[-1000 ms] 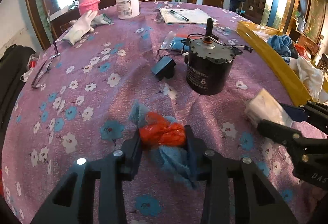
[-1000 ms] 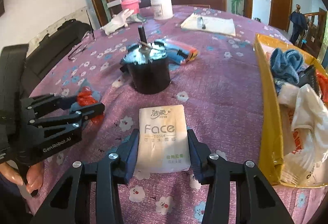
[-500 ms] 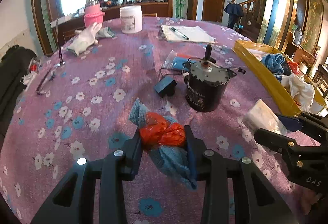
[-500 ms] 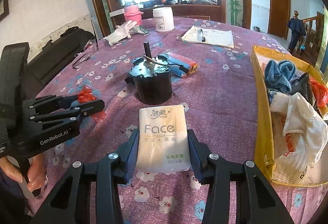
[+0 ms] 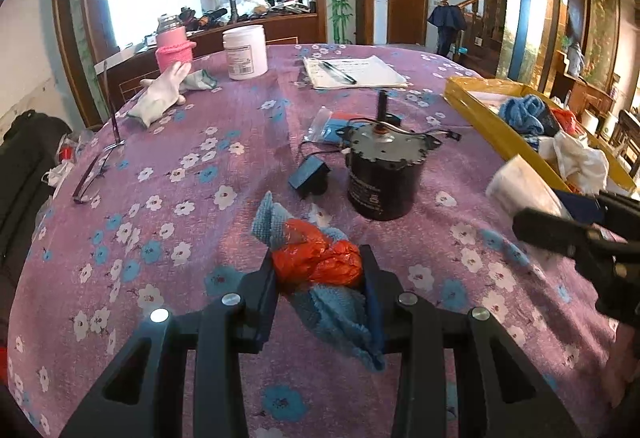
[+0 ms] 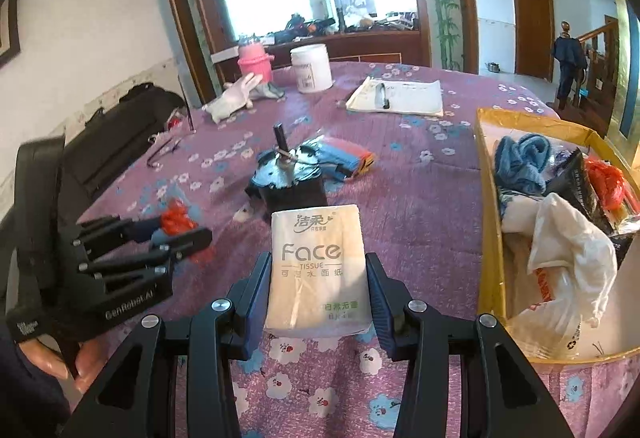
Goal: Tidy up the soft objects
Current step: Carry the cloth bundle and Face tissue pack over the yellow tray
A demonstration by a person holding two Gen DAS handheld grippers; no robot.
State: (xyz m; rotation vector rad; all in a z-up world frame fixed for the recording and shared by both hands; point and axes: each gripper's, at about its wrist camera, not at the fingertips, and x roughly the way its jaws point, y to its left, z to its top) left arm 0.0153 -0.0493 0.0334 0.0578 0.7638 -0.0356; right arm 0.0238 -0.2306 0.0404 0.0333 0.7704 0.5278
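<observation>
Left gripper [image 5: 320,278] clamped on bundle: orange plastic bag [image 5: 318,258] wrapped with blue cloth [image 5: 336,318], held just above floral purple tablecloth [image 5: 180,157]. Right gripper [image 6: 318,286] pinching Face tissue pack [image 6: 316,270] by long sides, jaws partly apart, pack lifted off table. Yellow cardboard box [image 6: 490,238] at right, holding blue towel [image 6: 520,157], white plastic bag [image 6: 568,250]. Black motor [image 5: 384,177] behind bundle. White glove [image 5: 160,95], white jar [image 5: 245,51] at far side.

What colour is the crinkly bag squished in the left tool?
Bright orange-red bag, bundled with a blue cloth. The left wrist view shows it best.
</observation>
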